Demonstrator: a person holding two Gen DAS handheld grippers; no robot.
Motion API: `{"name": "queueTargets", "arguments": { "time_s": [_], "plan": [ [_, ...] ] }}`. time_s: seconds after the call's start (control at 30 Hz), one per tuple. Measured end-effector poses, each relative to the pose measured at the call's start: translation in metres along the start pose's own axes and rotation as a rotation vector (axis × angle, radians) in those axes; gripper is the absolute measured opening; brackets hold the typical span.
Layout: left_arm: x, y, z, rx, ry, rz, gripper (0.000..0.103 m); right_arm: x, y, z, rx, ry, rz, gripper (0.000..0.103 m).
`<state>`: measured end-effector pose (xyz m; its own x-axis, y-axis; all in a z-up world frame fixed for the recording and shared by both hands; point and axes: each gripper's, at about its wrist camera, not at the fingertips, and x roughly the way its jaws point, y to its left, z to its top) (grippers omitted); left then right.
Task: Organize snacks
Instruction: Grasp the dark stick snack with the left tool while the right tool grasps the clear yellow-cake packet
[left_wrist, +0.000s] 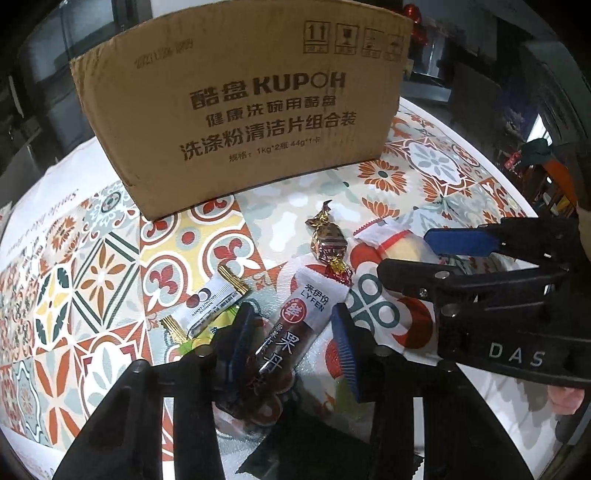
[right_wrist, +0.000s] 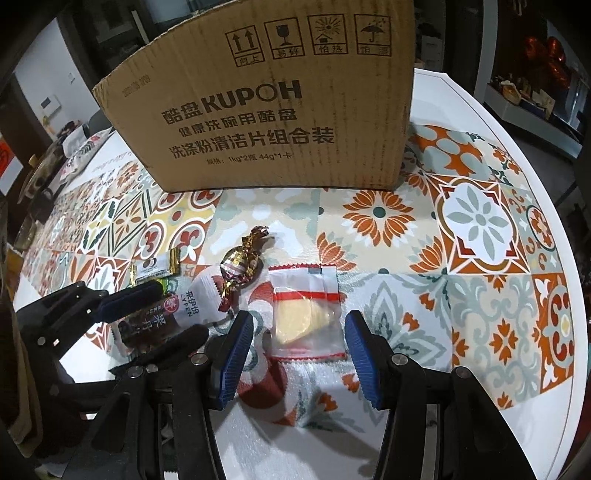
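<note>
Several wrapped snacks lie on a patterned tablecloth in front of a cardboard box. My left gripper is open, its fingers on either side of a brown-and-white LYFEN snack bar; it also shows in the right wrist view. My right gripper is open around a clear packet with a yellow pastry; the gripper shows in the left wrist view. A foil-wrapped candy lies between the two snacks. A white sachet with gold ends lies to the left.
The cardboard box stands upright at the back of the table, open at the top. A green packet peeks out under the white sachet. The white table edge curves round at the right. Dark furniture and shelves stand beyond.
</note>
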<state>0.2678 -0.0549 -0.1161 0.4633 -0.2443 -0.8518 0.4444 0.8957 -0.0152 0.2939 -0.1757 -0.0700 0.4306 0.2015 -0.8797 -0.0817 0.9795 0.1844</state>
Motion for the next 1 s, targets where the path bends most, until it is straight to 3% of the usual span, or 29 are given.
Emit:
{"name": "queueTargets", "arguments": {
  "time_s": [0.07,0.27,0.33,1.0],
  "plan": [
    [0.0,0.002,0.0,-0.015,0.002,-0.016,0.03,0.002,0.001,0.0,-0.005,0.004,-0.002,0.053],
    [-0.004,0.008,0.0,-0.048,-0.007,-0.023,0.021,0.004,0.004,0.002,-0.024,0.002,-0.024,0.049],
    [-0.006,0.01,0.0,-0.063,-0.008,-0.028,0.02,0.005,0.005,0.001,-0.035,-0.004,-0.039,0.038],
    [-0.068,0.014,0.005,-0.119,-0.175,-0.015,0.015,-0.053,0.02,0.003,-0.04,-0.135,-0.007,0.037]
  ]
}}
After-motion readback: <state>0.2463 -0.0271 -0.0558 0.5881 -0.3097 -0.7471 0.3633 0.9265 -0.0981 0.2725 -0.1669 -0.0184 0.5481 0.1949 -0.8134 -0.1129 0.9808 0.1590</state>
